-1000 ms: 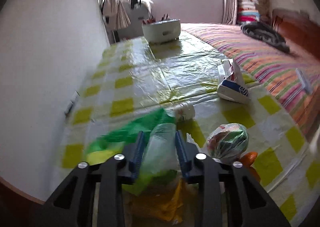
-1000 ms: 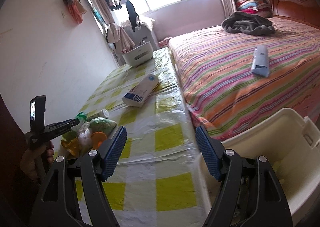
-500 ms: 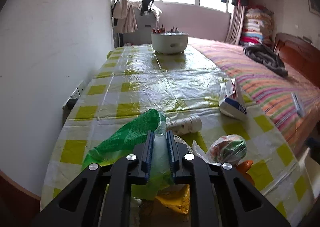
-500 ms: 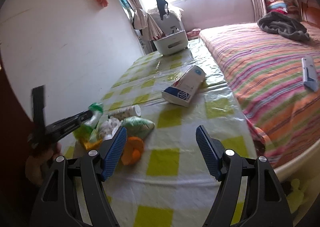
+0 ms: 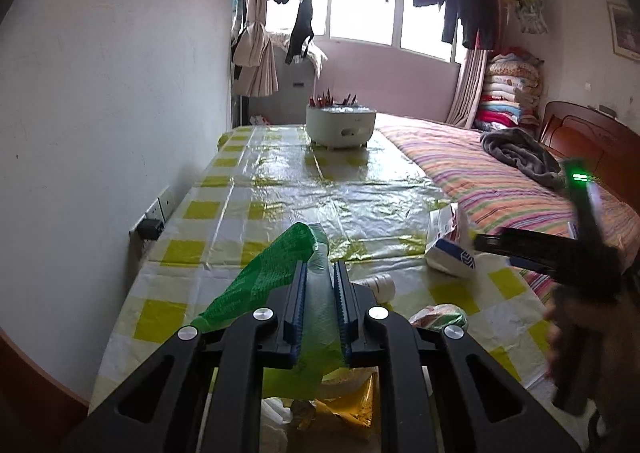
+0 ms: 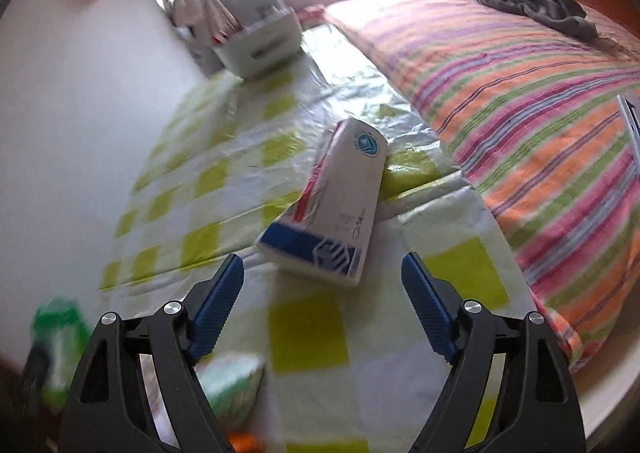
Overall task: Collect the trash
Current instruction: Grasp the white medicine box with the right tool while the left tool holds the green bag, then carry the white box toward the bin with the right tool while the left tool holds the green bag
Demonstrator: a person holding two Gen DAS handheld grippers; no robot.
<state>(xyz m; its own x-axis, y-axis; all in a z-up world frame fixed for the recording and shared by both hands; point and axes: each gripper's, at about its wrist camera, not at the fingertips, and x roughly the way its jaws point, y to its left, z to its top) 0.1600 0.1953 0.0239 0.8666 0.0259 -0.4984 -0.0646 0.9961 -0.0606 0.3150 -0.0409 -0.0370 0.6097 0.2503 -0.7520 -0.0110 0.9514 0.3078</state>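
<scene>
A green plastic bag (image 5: 276,273) is pinched between the blue pads of the left tool (image 5: 319,305), which is clenched on its crumpled film at the near end of the desk (image 5: 280,189). Below that tool, the left wrist view shows more litter: a yellow wrapper (image 5: 352,409) and pale scraps. Just right of the tool lie a small white bottle (image 5: 380,285) on its side and a knotted bundle of green and red wrapping (image 5: 440,315).

Farther right, a white and blue tissue pack (image 6: 336,213) lies flat on the yellow-checked cloth near the desk's bed-side edge. The right tool (image 6: 322,285) hovers just short of it, released, its jaws having just spread wider with nothing between the pads. The left wrist view shows this tool from the side, blurred, beside the pack, with a hand (image 5: 588,337) gripping its handle.

Only the right wrist view shows the pack's full top face; there the green bag is a blur at the lower left. A white basket (image 5: 341,125) stands at the desk's far end, and a striped bed (image 6: 520,93) runs along the desk's right side.
</scene>
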